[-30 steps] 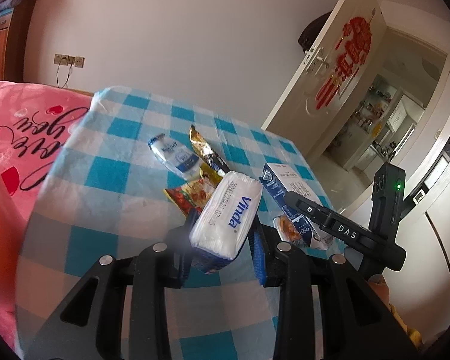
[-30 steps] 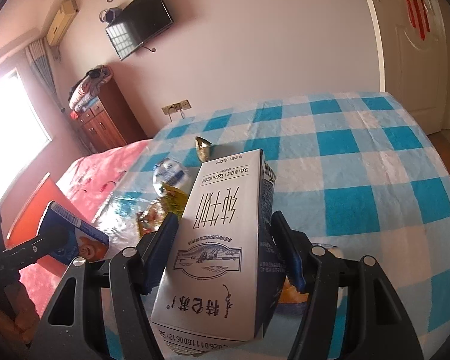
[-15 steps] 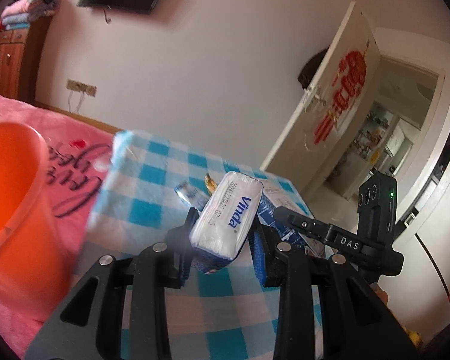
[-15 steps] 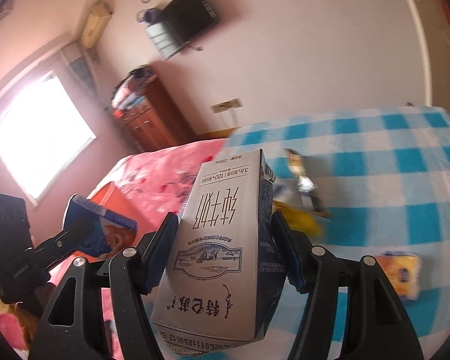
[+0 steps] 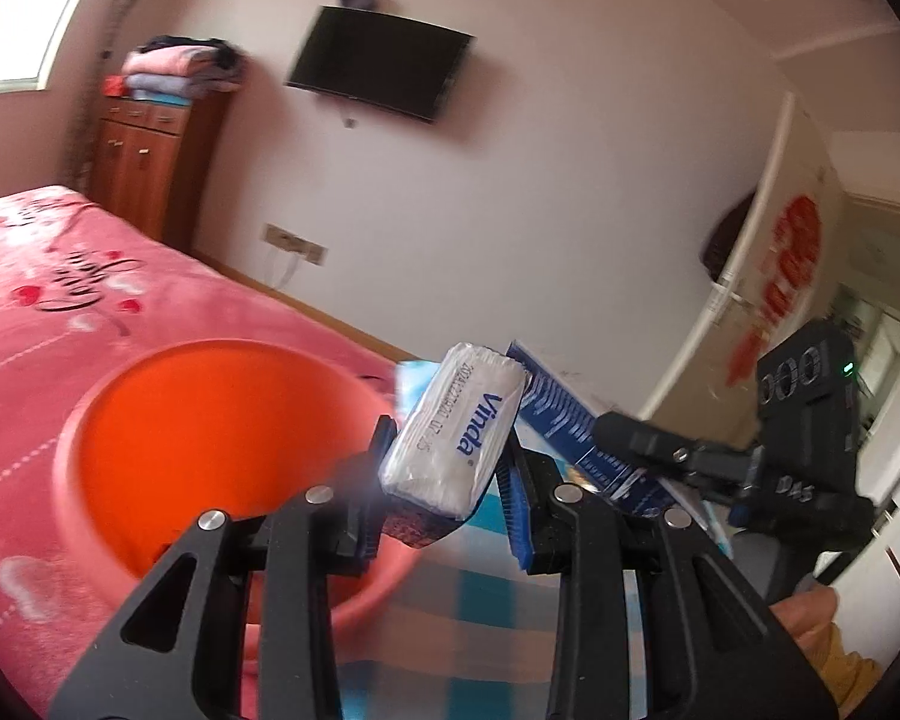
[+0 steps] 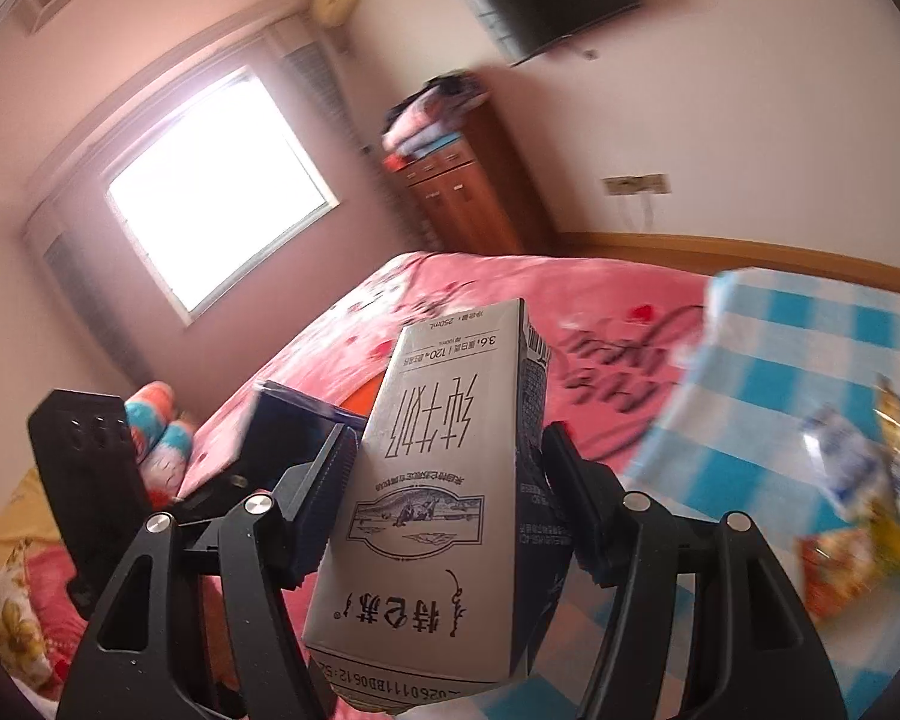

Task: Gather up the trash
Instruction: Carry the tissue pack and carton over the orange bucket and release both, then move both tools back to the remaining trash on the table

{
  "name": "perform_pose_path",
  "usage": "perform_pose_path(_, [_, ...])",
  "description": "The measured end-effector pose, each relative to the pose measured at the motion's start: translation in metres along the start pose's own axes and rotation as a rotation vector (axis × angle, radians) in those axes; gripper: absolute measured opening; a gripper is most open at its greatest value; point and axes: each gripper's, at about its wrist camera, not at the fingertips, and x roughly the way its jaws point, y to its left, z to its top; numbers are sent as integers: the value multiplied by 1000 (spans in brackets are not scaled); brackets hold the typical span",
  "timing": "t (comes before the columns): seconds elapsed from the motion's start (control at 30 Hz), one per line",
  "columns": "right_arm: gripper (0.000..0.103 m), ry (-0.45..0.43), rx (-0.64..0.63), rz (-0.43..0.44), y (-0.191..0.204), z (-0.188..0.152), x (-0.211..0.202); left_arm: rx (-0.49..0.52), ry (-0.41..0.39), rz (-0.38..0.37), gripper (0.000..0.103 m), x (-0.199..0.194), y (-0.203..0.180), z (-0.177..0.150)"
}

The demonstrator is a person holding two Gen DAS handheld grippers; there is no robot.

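Note:
My left gripper [image 5: 447, 480] is shut on a white Vinda tissue pack [image 5: 456, 426], held in the air just right of an orange bucket [image 5: 210, 456] that stands against the pink bed. My right gripper [image 6: 444, 480] is shut on a grey milk carton [image 6: 444, 480], upside down, raised above the bed's edge. In the left wrist view the right gripper [image 5: 720, 468] shows at the right with the blue side of the milk carton [image 5: 564, 414]. In the right wrist view the left gripper [image 6: 90, 468] shows at the left. A sliver of the orange bucket [image 6: 363, 399] peeks out behind the carton.
Several snack wrappers [image 6: 858, 480] lie on the blue checked tablecloth [image 6: 780, 384] at the right. The pink bed [image 5: 60, 300] fills the left. A wooden cabinet [image 5: 144, 168], a wall television [image 5: 378, 60] and an open door [image 5: 768, 276] are behind.
Both grippers swung left and rose from over the checked table toward the bed, each keeping its item. The orange bucket came into the left wrist view; the wrappers slid to the right edge.

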Motion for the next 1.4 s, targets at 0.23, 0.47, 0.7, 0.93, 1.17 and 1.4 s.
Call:
perform_pose_path(0.23, [65, 59, -53, 52, 39, 13, 58, -77, 12, 77, 35, 4, 46, -2])
perform_pose_path(0.47, [89, 92, -55, -6, 38, 10, 94, -115, 32, 163, 62, 9, 62, -12])
perform_pose_path(0.7, [93, 38, -12, -90, 16, -1, 67, -60, 14, 234, 85, 5, 55, -14])
perform_pose_path(0.93, [94, -4, 10, -186, -6, -19, 34, -36, 10, 227, 92, 7, 41, -15])
perform_pose_path(1.17, [94, -51, 11, -274, -24, -39, -2, -1, 8, 205, 95, 9, 20, -17])
perform_pose_path(1.4, [94, -86, 21, -343, -41, -54, -28, 30, 31, 167, 95, 17, -7, -22])
